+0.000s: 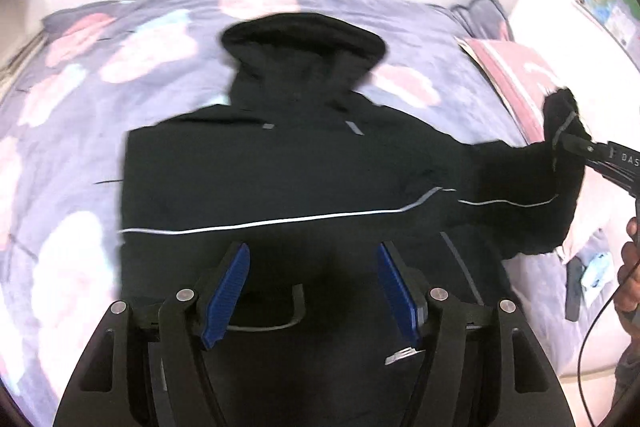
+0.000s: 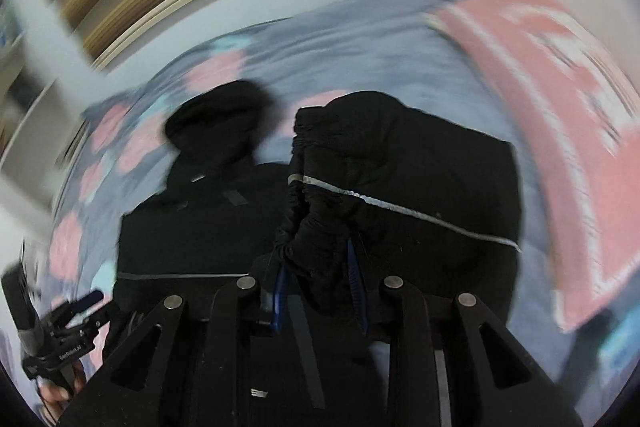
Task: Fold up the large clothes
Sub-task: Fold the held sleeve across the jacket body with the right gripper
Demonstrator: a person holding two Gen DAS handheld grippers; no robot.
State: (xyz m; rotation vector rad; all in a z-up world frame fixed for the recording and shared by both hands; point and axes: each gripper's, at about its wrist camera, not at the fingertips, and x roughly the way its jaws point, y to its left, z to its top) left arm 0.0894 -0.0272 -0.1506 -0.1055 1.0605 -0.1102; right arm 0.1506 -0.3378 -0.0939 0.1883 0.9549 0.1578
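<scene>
Bed [image 1: 60,131]: soft grey-blue cover with blurred pink and pale blue blobs; the edges run out of frame.
Jacket [image 1: 280,171]: black, hooded and puffy with thin silver piping, spread flat on the bed, hood pointing away.
Pillow [image 2: 560,131]: pink and white, smeared by blur.
Sleeve [image 2: 400,179]: a bunched cuff lifted off the bed.
Right gripper [image 2: 318,287]: blue pads clenched on the sleeve; the left view shows only its tip.
Left gripper [image 1: 314,291]: released above the jacket's lower half, gripping nothing.
</scene>
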